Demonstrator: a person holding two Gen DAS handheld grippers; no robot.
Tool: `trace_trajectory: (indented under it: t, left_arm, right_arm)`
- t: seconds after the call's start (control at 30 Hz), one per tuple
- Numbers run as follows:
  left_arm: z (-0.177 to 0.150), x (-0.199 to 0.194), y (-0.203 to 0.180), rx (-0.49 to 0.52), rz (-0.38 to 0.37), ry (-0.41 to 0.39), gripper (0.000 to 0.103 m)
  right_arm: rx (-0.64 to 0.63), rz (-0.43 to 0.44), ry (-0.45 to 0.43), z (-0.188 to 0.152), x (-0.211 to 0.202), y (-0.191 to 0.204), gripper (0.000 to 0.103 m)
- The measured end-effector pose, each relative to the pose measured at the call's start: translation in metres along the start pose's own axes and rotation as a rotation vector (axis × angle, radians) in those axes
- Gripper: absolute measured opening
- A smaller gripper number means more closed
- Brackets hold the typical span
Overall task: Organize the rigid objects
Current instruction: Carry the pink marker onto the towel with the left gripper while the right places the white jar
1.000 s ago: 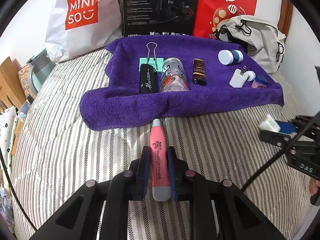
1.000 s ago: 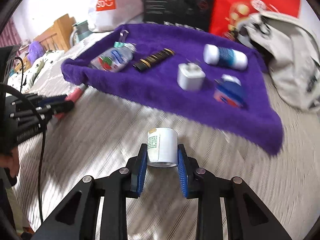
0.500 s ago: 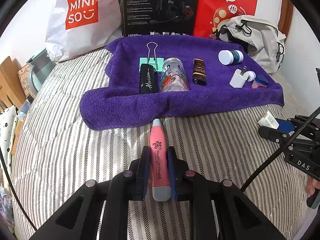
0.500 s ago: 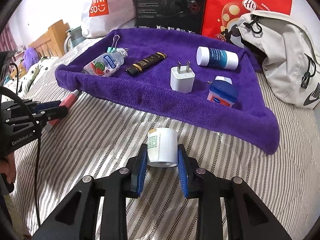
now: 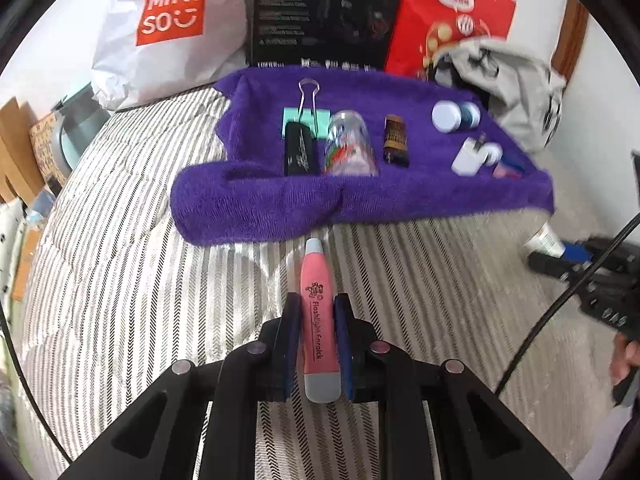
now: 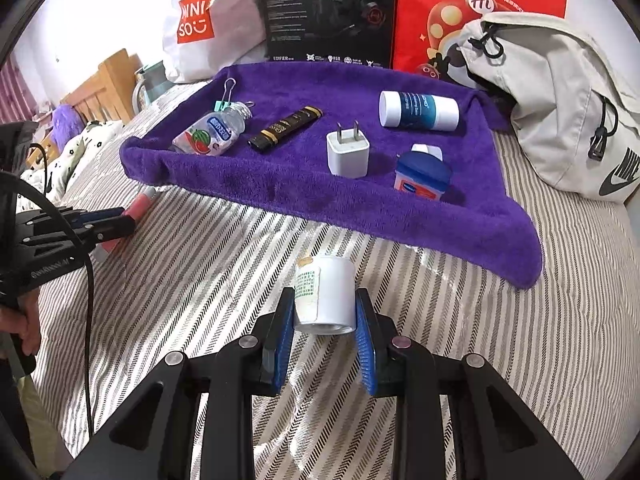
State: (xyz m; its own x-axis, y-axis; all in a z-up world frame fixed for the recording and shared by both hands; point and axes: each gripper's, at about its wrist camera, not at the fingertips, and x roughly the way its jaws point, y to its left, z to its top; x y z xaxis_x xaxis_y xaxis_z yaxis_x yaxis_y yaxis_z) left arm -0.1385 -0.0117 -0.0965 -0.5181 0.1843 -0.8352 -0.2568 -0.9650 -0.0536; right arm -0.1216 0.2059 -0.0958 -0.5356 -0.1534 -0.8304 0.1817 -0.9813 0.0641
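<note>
My left gripper is shut on a pink pen-shaped flashlight earpick, whose tip points at the front edge of the purple towel. Over the striped bedding, just short of the towel, my right gripper is shut on a small white labelled bottle. On the towel lie a binder clip, a clear watermelon-label bottle, a black tube, a white charger, a blue-and-white bottle and a blue-lidded jar. A black case lies beside the clip.
Behind the towel stand a white Miniso bag, a black box and a red bag. A grey backpack lies at the towel's right. Striped bedding spreads in front. A wooden bed frame is at the far left.
The right gripper swung round and drew a little closer to the towel, still holding the white bottle. The left view has gone blurry from a small movement; the pink pen stays gripped.
</note>
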Motion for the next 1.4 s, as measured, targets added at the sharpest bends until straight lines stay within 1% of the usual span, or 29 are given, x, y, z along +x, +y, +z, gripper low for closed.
trace_trajectory:
  t: [0.13,0.23,0.33,0.47,0.6,0.67,0.87,1.07,1.17,1.3,1.4]
  left_arm:
    - [0.001,0.001,-0.009,0.047,0.054,0.003,0.018]
    - [0.002,0.002,-0.011,0.064,0.072,0.000,0.018]
    - [0.002,0.003,-0.011,0.056,0.061,-0.013,0.018]
    - [0.004,0.002,-0.008,0.052,0.049,0.002,0.017]
    - [0.005,-0.003,-0.006,0.020,0.000,-0.003,0.017]
    - [0.009,-0.010,-0.008,0.023,-0.013,-0.012,0.017]
    - [0.037,-0.029,-0.019,0.042,-0.035,-0.059,0.017]
    - [0.070,-0.024,-0.033,0.069,-0.055,-0.078,0.017]
    - [0.081,-0.020,-0.034,0.058,-0.058,-0.086,0.017]
    - [0.086,-0.018,-0.022,0.027,-0.057,-0.087,0.017]
    - [0.087,-0.015,-0.013,0.016,-0.041,-0.080,0.017]
  right_arm:
    - [0.000,0.007,0.003,-0.001,0.000,-0.002,0.029]
    - [-0.006,0.013,0.007,-0.002,0.001,-0.001,0.029]
    - [-0.008,0.022,0.010,-0.002,0.002,0.000,0.029]
    - [-0.010,0.026,0.004,-0.001,0.000,0.001,0.029]
    - [-0.024,0.016,-0.002,0.002,-0.008,-0.001,0.029]
    - [-0.032,0.010,-0.007,0.005,-0.012,-0.003,0.029]
    - [-0.028,0.028,-0.049,0.029,-0.024,-0.014,0.029]
    - [-0.024,0.036,-0.088,0.064,-0.025,-0.034,0.029]
    - [-0.029,0.029,-0.098,0.084,-0.016,-0.044,0.029]
    - [-0.034,0.025,-0.091,0.109,0.006,-0.053,0.029]
    - [-0.030,0.028,-0.065,0.123,0.028,-0.057,0.029]
